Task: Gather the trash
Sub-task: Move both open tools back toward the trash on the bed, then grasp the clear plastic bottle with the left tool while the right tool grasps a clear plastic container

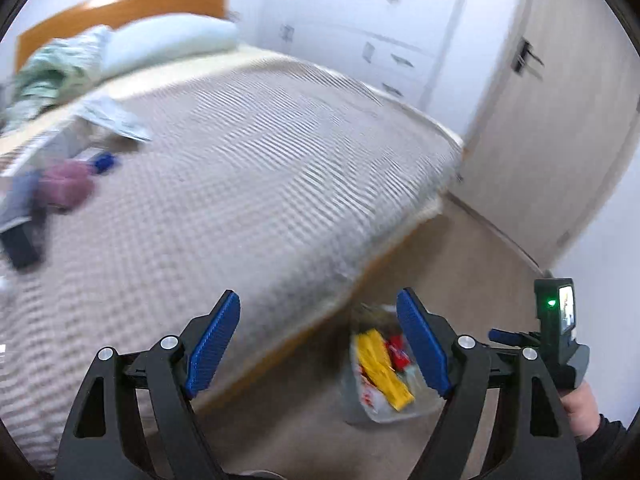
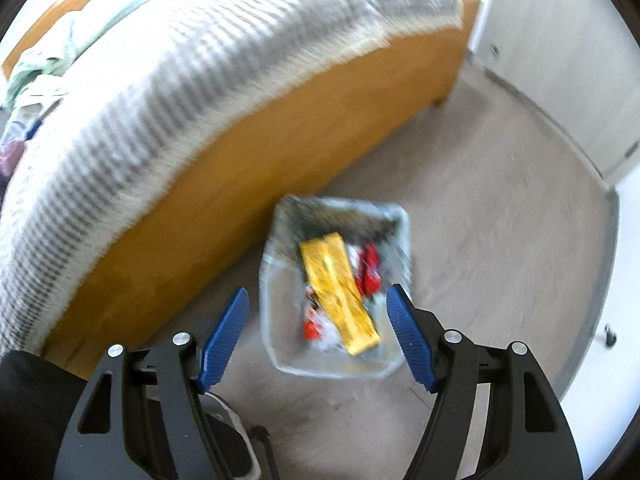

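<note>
Beside the bed point(image 2: 280, 128), a clear bin point(image 2: 280, 364) is sitting with wrappers point(image 2: 336, 288) inside; the left gripper point(image 1: 320, 344) and right gripper point(image 2: 316, 336) are gaping wide, gripping nothing.

We see the bin point(image 2: 334, 292) on the floor point(image 2: 500, 240) just beside the bed point(image 2: 200, 100), wrappers point(image 2: 340, 292) in it; on the bed, a pillow point(image 1: 168, 40) before the headboard point(image 1: 120, 8)
</note>
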Demonstrator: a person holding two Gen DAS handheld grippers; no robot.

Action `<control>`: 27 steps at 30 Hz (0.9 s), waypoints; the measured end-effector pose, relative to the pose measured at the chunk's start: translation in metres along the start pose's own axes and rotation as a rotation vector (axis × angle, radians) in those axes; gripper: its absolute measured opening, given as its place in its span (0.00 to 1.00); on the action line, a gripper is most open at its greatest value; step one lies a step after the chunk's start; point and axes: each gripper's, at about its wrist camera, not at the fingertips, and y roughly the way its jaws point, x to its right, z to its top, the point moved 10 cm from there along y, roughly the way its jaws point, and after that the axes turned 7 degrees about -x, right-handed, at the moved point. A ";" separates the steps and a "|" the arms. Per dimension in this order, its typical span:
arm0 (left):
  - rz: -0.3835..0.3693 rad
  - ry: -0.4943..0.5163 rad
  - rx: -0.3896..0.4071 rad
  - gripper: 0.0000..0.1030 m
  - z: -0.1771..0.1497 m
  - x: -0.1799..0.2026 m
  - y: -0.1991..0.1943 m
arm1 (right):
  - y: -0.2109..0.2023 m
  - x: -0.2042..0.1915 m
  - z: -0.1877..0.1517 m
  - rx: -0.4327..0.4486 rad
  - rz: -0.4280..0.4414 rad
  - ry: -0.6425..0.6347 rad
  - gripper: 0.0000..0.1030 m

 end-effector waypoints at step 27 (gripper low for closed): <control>-0.140 -1.043 0.399 0.00 -0.063 -0.346 -0.091 | -0.052 -0.311 0.027 0.181 0.064 -0.543 0.67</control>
